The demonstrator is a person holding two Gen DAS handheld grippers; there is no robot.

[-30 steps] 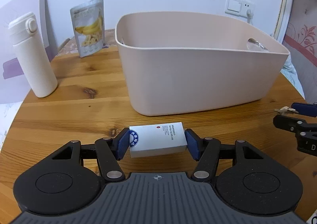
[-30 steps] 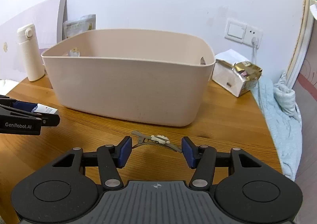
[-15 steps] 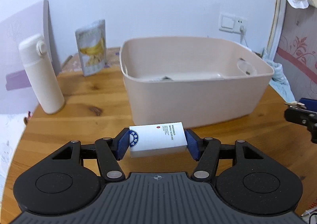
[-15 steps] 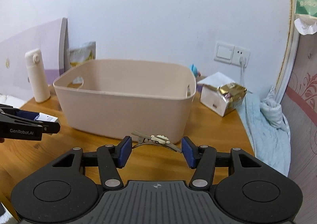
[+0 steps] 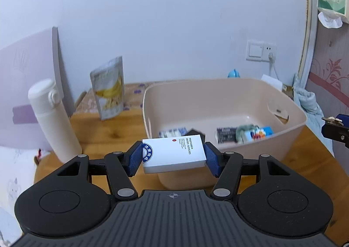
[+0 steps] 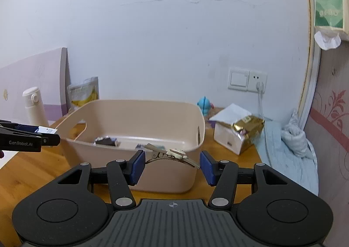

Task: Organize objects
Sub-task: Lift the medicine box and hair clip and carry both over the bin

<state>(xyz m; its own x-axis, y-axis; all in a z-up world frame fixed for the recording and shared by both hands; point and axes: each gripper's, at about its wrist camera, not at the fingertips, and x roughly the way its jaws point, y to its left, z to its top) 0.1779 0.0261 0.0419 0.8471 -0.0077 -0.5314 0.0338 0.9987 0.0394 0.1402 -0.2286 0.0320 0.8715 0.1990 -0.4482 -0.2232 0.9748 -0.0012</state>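
**Both grippers loaded and raised at the bin's near rim**

The step in hand looks like the carry-and-drop: each gripper holds one item, poised in front of the beige bin (image 5: 226, 102), and neither item is in it yet.

The left gripper (image 5: 173, 157) has its jaws closed on the two short ends of the white box (image 5: 174, 155), which lies flat and level between the blue pads, printed face up. The box sits just short of the bin's near wall, above rim height. The right gripper (image 6: 172, 161) holds a hair clip (image 6: 171, 155) spanning its jaws lengthways; the jaws stand fairly wide, only as far in as the clip's length lets them. The clip also hovers at the near rim, slightly above it.

Inside the bin several small packets (image 5: 244, 134) already lie on the floor, blurred in the left view.

Both tools point forward and roughly level, side by side, the left one visible at the edge of the right view, well apart from the other.

The next move probably calls for pushing each gripper forward past the rim, lowering a little, then parting the jaws over a bare patch of bin floor. The thin clip is held only end to end, so it could twist or slip out early.

A white bottle (image 5: 53, 120) and a banana snack pouch (image 5: 109, 88) stand on the wooden surface (image 5: 104, 135) left of the bin.
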